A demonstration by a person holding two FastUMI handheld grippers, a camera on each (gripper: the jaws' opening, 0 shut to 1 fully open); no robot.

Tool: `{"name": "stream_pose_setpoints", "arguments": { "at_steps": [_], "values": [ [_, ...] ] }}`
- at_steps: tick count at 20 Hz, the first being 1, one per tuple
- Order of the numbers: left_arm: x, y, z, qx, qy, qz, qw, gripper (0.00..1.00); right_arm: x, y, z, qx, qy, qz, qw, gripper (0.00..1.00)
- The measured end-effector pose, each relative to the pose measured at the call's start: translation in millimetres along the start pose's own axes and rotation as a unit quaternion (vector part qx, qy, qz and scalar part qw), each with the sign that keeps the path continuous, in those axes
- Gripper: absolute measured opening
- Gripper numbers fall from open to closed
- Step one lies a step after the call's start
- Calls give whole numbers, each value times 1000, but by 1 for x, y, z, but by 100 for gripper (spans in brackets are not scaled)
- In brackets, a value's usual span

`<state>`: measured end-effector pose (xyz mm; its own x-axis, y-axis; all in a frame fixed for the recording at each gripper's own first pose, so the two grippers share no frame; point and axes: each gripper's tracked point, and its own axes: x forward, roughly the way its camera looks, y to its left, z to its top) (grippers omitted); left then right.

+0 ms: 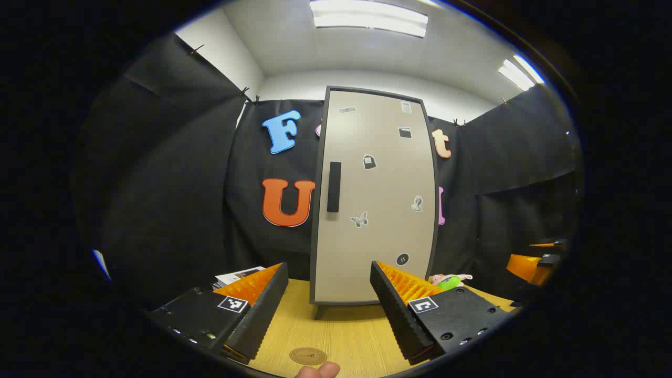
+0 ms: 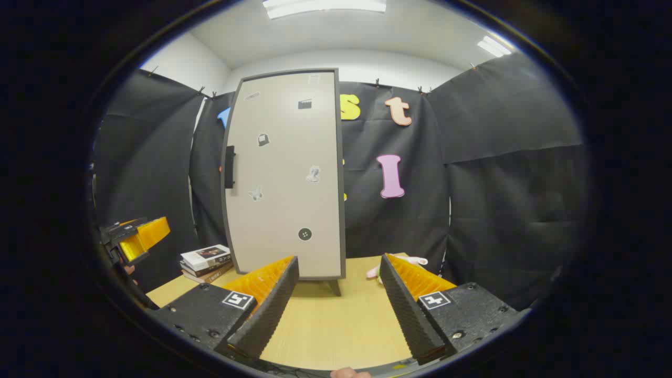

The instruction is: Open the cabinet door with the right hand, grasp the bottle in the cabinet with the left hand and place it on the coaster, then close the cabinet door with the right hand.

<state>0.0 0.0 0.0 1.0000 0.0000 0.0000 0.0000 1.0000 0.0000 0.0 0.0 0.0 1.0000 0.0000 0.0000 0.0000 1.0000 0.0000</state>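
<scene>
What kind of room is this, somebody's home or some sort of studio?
Most likely a staged recording booth, not a home: black cloth walls clipped up under office ceiling lights, with one small closed cabinet standing on a wooden table.

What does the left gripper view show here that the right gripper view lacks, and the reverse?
Left gripper view alone: the round coaster on the table near its open gripper.

Right gripper view alone: a stack of books left of the cabinet.

Both: the closed cabinet door with its dark handle, the wooden table, and a pink and green toy.
</scene>
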Motion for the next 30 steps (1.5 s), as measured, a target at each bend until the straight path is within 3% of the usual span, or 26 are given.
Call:
{"name": "stream_pose_setpoints", "arguments": {
  "at_steps": [1, 24, 30],
  "values": [
    [0, 0, -1, 1, 0, 0, 1000, 95, 0, -1, 0, 0, 0, -1, 1000, 100],
    [-1, -1, 0, 11, -12, -8, 1000, 95, -3, 1, 9, 3, -14, 6, 1000, 99],
    [-5, 6, 1, 12, -7, 1, 1000, 95, 32, 46, 44, -14, -21, 82, 996, 99]
  ]
}}
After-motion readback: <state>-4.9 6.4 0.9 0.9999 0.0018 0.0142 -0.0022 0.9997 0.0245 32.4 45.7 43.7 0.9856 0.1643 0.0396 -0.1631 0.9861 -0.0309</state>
